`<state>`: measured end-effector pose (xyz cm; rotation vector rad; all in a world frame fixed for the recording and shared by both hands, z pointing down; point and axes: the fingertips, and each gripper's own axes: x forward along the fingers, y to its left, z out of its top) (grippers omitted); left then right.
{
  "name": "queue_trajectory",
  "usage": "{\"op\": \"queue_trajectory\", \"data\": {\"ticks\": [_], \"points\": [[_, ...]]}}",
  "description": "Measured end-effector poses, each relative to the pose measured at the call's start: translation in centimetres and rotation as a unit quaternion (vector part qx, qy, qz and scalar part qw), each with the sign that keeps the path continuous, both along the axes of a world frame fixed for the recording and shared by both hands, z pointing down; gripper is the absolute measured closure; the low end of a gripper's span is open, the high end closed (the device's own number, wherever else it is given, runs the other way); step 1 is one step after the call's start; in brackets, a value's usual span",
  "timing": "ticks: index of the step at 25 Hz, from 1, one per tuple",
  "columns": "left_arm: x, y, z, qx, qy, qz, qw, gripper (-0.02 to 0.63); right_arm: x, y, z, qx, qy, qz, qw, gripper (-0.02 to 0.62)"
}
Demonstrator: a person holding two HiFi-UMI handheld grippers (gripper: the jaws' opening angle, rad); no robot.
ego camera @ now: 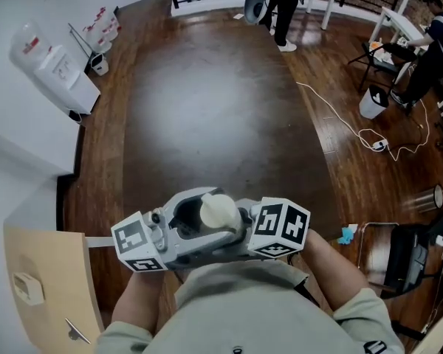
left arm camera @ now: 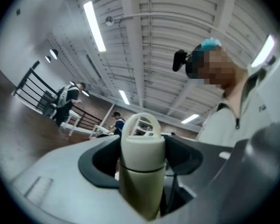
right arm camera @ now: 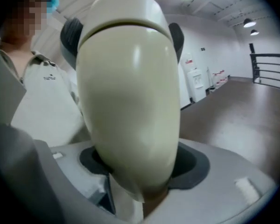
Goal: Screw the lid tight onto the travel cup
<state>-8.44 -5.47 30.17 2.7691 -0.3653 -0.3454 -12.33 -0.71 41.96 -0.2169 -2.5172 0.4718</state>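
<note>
Left tongs clamp lid | right tongs clamp travel cup | wood floor below

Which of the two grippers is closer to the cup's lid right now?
Left. The left gripper has its fingers on either side of the lid. The right gripper clasps the cup lower on its body, with the lid at the far end.

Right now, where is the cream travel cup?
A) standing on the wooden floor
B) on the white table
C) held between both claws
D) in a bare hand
C: the travel cup sits between the left claw and the right claw, raised above the floor.
</note>
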Motion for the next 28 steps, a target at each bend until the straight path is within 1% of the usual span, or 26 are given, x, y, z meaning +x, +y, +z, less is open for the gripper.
{"op": "queue_trajectory", "data": {"ticks": [1,3,6,10,14,16,18,21,23,25,26,28], "points": [[0.1,0.5,-0.4,-0.001,0.01,0.037,0.9993,0.302,0.0,1.0,-0.6,-0.017,-0.015,-0.03,0.999,0.275],[0.3,1.6,-1.0,-0.003,0.028,0.105,0.9941,0.302,0.2,2.8,-1.7,-0.045,-0.038,-0.086,0.995,0.275],[0.4,2.8,-1.8,-0.004,0.051,0.18,0.9824,0.302,0.4,4.6,-2.8,-0.07,-0.057,-0.143,0.986,0.275],[0.8,3.7,-2.6,-0.009,0.078,0.248,0.9657,0.302,0.8,6.2,-3.9,-0.091,-0.076,-0.193,0.974,0.275],[0.9,4.3,-3.0,-0.013,0.092,0.297,0.9504,0.302,1.0,7.2,-4.5,-0.097,-0.081,-0.22,0.967,0.275],[0.9,4.4,-3.1,-0.014,0.094,0.312,0.9454,0.302,0.9,7.3,-4.6,-0.098,-0.082,-0.223,0.966,0.275],[0.9,4.4,-3.1,-0.014,0.095,0.321,0.9423,0.302,0.9,7.3,-4.6,-0.099,-0.083,-0.221,0.967,0.275],[1.2,4.5,-2.9,-0.014,0.096,0.328,0.9396,0.302,1.1,7.3,-4.4,-0.097,-0.083,-0.214,0.968,0.275],[1.5,4.5,-2.9,-0.013,0.095,0.328,0.9399,0.301,1.3,7.1,-4.3,-0.093,-0.083,-0.204,0.971,0.275],[1.8,4.1,-2.7,-0.013,0.089,0.317,0.9442,0.298,1.4,6.6,-4.1,-0.085,-0.085,-0.186,0.975,0.275],[1.9,3.9,-2.6,-0.012,0.083,0.306,0.9481,0.29,1.4,6.2,-4.0,-0.08,-0.086,-0.172,0.978,0.275],[2.2,3.1,-2.3,-0.008,0.067,0.273,0.9595,0.27,1.4,4.8,-3.6,-0.061,-0.085,-0.13,0.986,0.275]]}}
